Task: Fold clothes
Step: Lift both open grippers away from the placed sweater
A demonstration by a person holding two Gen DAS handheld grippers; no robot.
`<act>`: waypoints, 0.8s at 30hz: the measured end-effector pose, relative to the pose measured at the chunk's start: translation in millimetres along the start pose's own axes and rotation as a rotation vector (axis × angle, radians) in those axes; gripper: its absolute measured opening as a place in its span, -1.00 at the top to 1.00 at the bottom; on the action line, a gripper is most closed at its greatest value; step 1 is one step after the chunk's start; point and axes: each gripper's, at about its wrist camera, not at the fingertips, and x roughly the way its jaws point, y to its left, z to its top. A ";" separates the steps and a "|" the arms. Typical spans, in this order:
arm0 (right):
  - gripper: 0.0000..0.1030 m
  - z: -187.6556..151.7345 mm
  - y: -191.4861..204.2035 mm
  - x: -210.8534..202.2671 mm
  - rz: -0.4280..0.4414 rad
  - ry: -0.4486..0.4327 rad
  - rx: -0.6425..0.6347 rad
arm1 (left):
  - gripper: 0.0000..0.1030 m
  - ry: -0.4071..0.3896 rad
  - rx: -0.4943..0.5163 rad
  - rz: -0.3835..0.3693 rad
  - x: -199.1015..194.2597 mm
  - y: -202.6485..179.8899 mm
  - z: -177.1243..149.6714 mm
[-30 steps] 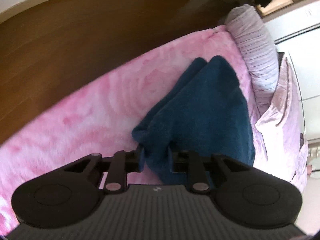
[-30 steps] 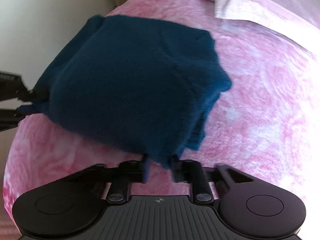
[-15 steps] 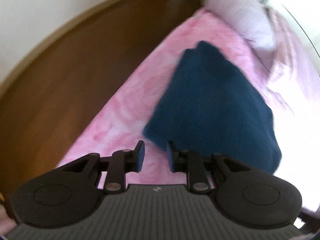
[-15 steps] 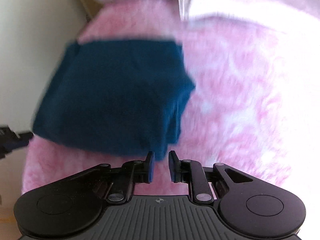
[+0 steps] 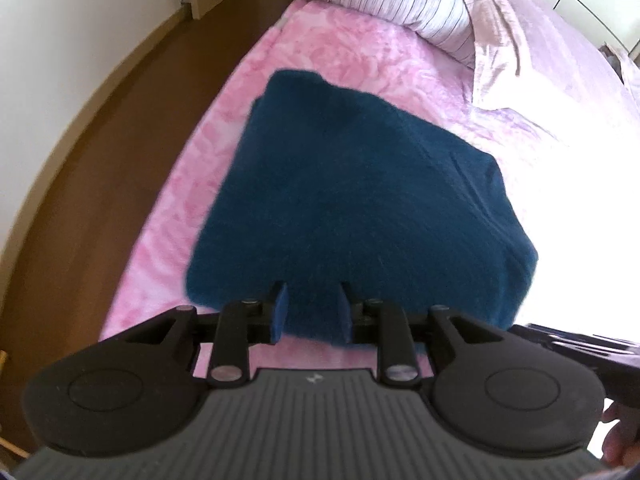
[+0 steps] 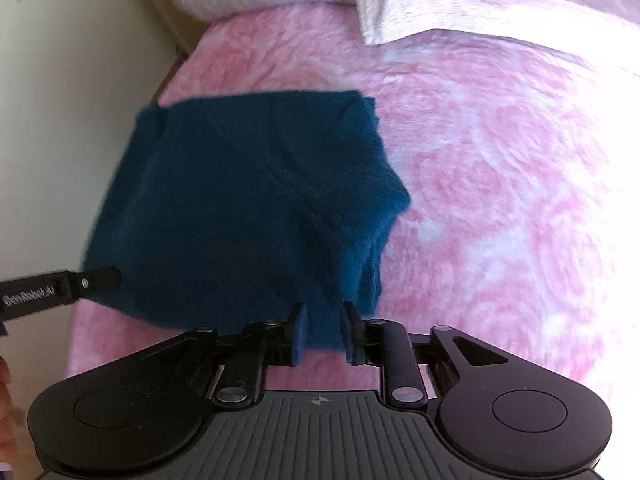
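The dark blue garment [image 5: 356,208] is seen lying as a compact folded block on the pink bed cover [image 5: 352,56], left of centre in the right wrist view and near the bed's edge, so its folding is judged to be essentially done. The left gripper [image 5: 312,312] and right gripper [image 6: 323,334] are held just above its near edge, both jaws having just been opening, nothing pinched between them. Only smoothing or setting aside appears left.
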 end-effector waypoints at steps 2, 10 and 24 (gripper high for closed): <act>-0.51 -11.6 0.7 -17.3 0.003 -0.011 0.025 | 0.36 -0.023 0.023 0.021 -21.8 -3.7 -1.6; -0.51 -14.9 21.1 -91.2 0.011 -0.058 -0.067 | 0.11 -0.110 0.099 0.071 -111.5 -34.4 -6.9; -0.51 -27.7 31.1 -182.1 0.017 -0.189 -0.137 | -0.18 -0.231 0.066 0.085 -220.8 -80.3 -38.1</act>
